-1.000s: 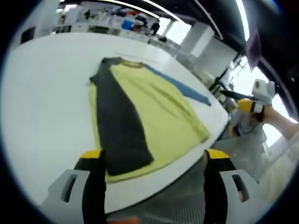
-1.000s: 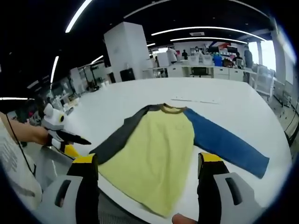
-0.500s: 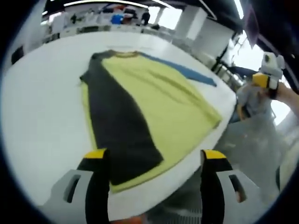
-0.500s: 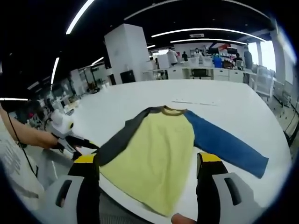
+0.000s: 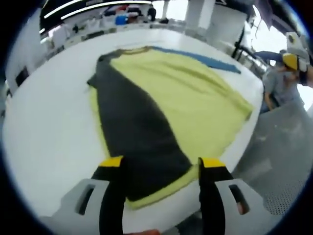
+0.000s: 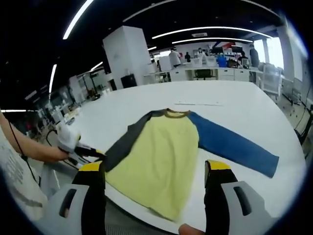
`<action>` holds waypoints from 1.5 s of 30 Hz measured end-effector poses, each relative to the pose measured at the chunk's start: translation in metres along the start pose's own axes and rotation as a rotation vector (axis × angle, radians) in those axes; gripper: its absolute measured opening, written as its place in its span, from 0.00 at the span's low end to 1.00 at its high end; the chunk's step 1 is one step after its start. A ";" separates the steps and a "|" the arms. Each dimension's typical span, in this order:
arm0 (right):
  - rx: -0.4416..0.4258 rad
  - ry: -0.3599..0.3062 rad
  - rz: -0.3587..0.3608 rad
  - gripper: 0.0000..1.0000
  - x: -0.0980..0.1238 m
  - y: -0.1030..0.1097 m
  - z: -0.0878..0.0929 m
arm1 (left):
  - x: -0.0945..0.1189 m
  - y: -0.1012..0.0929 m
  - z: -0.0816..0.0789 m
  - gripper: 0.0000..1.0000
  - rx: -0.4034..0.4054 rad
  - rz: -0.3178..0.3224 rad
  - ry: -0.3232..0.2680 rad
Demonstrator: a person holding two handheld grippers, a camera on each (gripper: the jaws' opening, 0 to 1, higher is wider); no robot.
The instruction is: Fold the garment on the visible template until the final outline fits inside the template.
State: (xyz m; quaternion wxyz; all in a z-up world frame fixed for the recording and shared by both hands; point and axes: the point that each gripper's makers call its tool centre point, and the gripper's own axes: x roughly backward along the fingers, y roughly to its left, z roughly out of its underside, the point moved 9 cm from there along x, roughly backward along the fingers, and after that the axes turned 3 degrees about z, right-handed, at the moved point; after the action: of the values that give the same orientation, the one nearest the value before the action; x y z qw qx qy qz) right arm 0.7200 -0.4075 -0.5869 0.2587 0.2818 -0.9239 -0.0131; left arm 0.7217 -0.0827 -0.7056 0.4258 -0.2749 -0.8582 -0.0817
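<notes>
**Shirt lying flat, both grippers gaping and empty**

The garment [image 6: 168, 156] — a yellow-bodied shirt with one dark grey sleeve [image 5: 134, 132] folded over its front and one blue sleeve [image 6: 230, 144] stretched outward — is lying spread on the white table [image 6: 234, 105], its hem near the table's edge. The left gripper [image 5: 159, 169] is hovering just above the grey sleeve's cuff, jaws standing wide apart and gripping nothing. The right gripper [image 6: 146, 171] is hanging over the hem — jaws likewise spread, holding nothing. In the right gripper view, the left gripper is sitting beside the grey sleeve.
</notes>
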 end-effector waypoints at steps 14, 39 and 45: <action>-0.021 0.003 0.019 0.82 0.004 -0.002 0.006 | -0.001 -0.017 -0.006 0.06 -0.239 -0.004 -0.012; -0.016 0.003 0.008 0.81 0.001 0.001 0.005 | 0.035 0.011 -0.020 0.00 -0.054 -0.011 -0.131; -0.015 0.001 0.005 0.81 -0.001 0.002 0.003 | 0.050 0.026 -0.031 0.00 -0.024 -0.055 -0.173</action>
State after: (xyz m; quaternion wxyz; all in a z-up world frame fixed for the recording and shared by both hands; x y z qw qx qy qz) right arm 0.7176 -0.4058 -0.5897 0.2613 0.2776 -0.9243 -0.0194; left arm 0.7325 -0.0519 -0.6499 0.3443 -0.2623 -0.8979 -0.0797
